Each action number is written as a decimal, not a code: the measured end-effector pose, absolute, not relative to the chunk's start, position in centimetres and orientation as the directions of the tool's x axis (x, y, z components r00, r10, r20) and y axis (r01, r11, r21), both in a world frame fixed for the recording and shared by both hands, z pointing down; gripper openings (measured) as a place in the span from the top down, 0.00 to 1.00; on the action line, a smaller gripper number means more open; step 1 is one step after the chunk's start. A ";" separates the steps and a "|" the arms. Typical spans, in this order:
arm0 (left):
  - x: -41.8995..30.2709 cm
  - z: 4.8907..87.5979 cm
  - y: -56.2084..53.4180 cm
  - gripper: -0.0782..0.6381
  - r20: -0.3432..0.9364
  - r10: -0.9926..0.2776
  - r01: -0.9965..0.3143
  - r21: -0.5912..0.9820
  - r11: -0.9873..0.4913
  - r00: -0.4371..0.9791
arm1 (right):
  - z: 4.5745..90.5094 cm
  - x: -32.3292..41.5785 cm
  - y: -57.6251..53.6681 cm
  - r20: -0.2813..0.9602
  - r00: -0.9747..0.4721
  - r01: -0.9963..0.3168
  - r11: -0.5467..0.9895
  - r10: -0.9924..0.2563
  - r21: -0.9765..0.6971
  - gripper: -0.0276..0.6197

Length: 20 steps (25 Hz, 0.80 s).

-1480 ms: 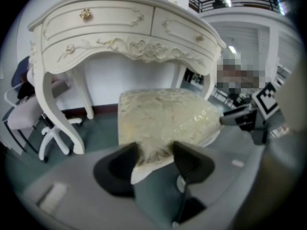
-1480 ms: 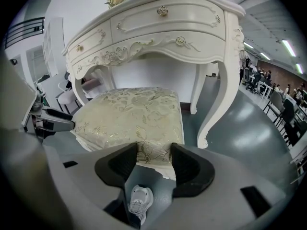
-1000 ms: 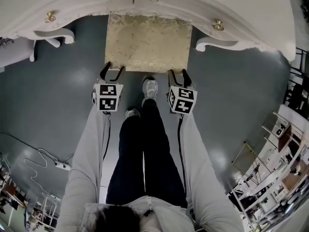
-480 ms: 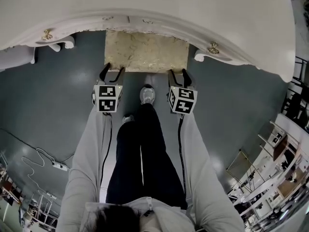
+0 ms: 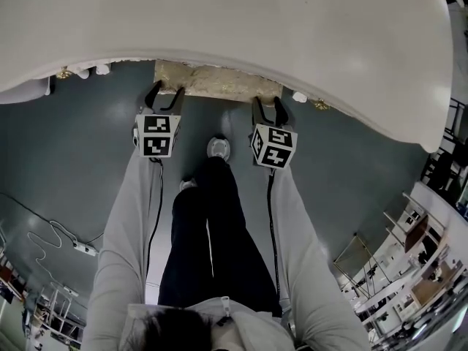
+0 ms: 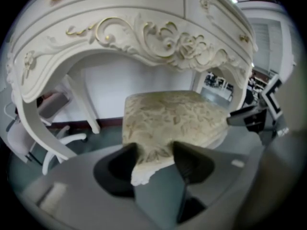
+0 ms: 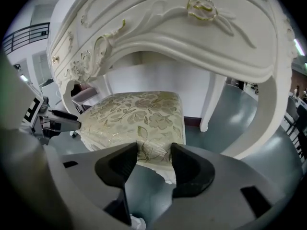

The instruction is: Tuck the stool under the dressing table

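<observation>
Left gripper (image 6: pixel 153 153) jaws are clamped on the near left corner of the stool (image 7: pixel 136 110) seat, with cushion filling the gap pad to pad. Right gripper (image 7: pixel 154 155) is the same on the near right corner. Both bites are shallow, on soft fabric edge only. In the head view the stool sits at 12 o'clock from the person and is mostly under the dressing table (image 5: pixel 219 28), with just a thin near strip of seat showing past the tabletop edge. The grippers flank that strip at 11 and 1 o'clock, jaw tips close to the table edge. Likely failure modes: the cushion corner squirms out of a jaw if the push goes through padding rather than frame. Uneven push left vs right yaws the stool, and a stool leg could catch the curved table leg (image 6: pixel 29 123) at 9 o'clock in the left gripper view, or its twin at 3 o'clock in the right gripper view. Pushing deeper probably brings the jaws or marker cubes into the carved apron (image 6: pixel 158 40) overhead. The shoe (image 5: pixel 219 148) at 6 o'clock from the seat is close; a toe could jam it.
</observation>
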<state>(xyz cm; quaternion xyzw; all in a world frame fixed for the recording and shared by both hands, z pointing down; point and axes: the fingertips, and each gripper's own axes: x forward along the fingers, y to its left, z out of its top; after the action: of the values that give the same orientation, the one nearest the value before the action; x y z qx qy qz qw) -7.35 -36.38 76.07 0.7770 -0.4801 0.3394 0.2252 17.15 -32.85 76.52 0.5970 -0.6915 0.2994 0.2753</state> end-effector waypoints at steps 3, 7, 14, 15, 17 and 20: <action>-7.1 76.0 -37.3 0.54 0.742 -0.594 -0.900 0.028 -0.435 0.310 | 76.5 17.4 -34.0 0.739 -0.141 -0.990 0.115 -0.659 -0.086 0.61; -7.0 76.0 -38.3 0.54 0.737 -0.601 -0.902 0.026 -0.431 0.308 | 76.4 17.5 -35.1 0.737 -0.147 -0.989 0.120 -0.659 -0.090 0.61; -7.3 75.9 -41.5 0.54 0.735 -0.614 -0.904 -0.002 -0.428 0.289 | 76.3 17.2 -37.5 0.721 -0.159 -0.987 0.119 -0.675 -0.107 0.61; -7.3 75.9 -41.9 0.54 0.732 -0.617 -0.903 -0.004 -0.429 0.290 | 76.3 17.2 -37.8 0.720 -0.157 -0.987 0.116 -0.676 -0.107 0.61; -7.2 75.9 -42.5 0.54 0.727 -0.623 -0.904 -0.009 -0.428 0.288 | 76.4 17.4 -38.3 0.721 -0.153 -0.988 0.109 -0.675 -0.107 0.61; -7.5 76.0 -42.9 0.54 0.736 -0.620 -0.907 -0.017 -0.420 0.273 | 76.2 17.1 -38.9 0.719 -0.163 -0.987 0.114 -0.675 -0.117 0.61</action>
<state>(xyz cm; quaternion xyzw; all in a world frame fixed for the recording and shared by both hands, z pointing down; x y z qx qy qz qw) -7.50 -42.94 76.01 0.7697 -0.4961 0.3429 0.2097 17.13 -38.87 76.17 0.5932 -0.7004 0.3017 0.2580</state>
